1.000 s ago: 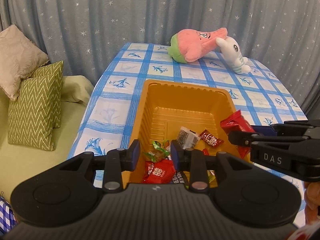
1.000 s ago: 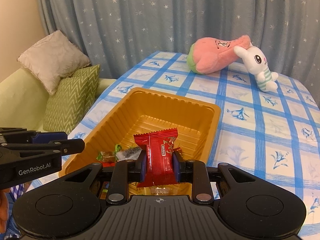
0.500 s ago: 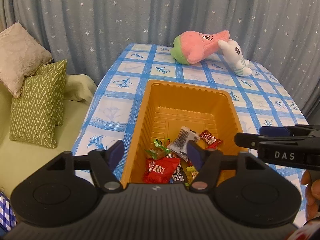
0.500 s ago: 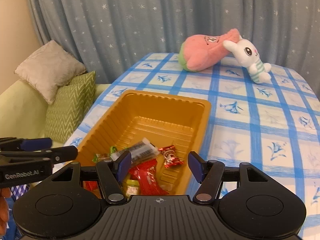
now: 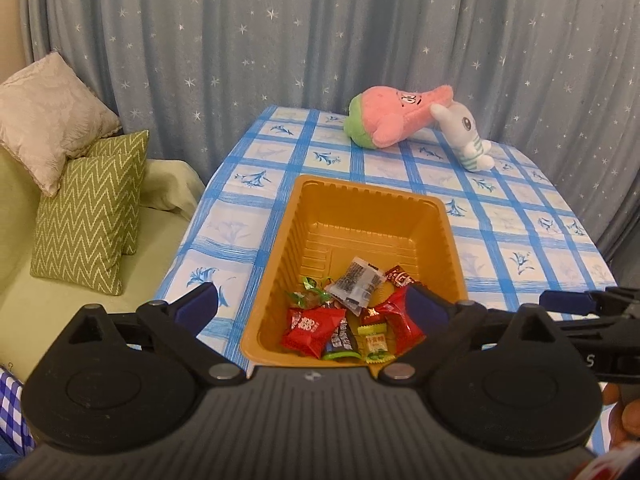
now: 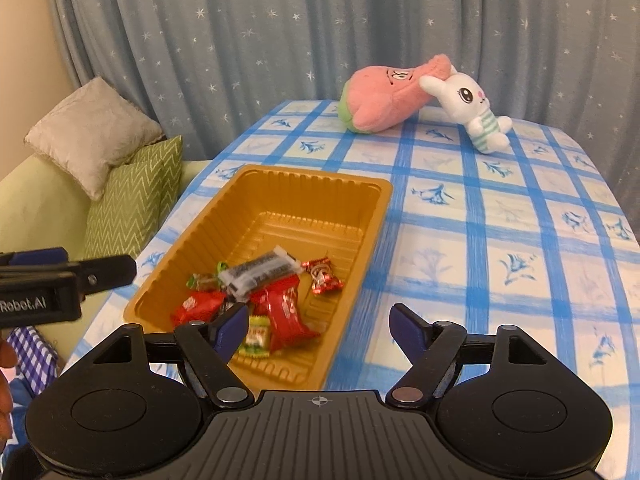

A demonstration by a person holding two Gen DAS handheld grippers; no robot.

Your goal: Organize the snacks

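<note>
Left claw: we see the left claw (image 5: 312,306) hanging above the near end of the tray, jaws spread wide and opening — nothing gripped, though the snack pile shows through the gap below them.
Right claw: the right claw (image 6: 318,322) hangs over the tray's near right corner, jaws apart and opening, with no wrapper pressed by either blue pad.
Tray: we find the orange tray (image 5: 362,204) standing on the counter (image 6: 500,216), long side running away from us, its far half bare.
Snacks: the snacks (image 5: 352,312) all lie heaped in the tray's near end, touching and overlapping one another.
Clear packet: a clear packet with dark print (image 6: 260,274) lies on top of the heap, tilted.
Red packs: we count one red pack (image 5: 312,330) on the left of the heap and another red pack (image 6: 286,314) on the right.
Small sweets: a green-wrapped candy (image 5: 312,294), a red-and-silver candy (image 6: 324,276) and a yellow-green sachet (image 5: 374,342) sit around them.
Counter cloth: a blue-and-white checked cloth with flower prints covers the counter.
Plush toys: a pink plush (image 6: 386,100) lies at the far end, and a white bunny plush (image 6: 468,110) leans against its tip — both well apart from the tray.
Sofa: to the left we see a green sofa (image 5: 24,304) carrying a zigzag cushion (image 5: 90,216) and a beige cushion (image 5: 50,118).
Backdrop: a grey-blue curtain with white stars (image 5: 320,40).
</note>
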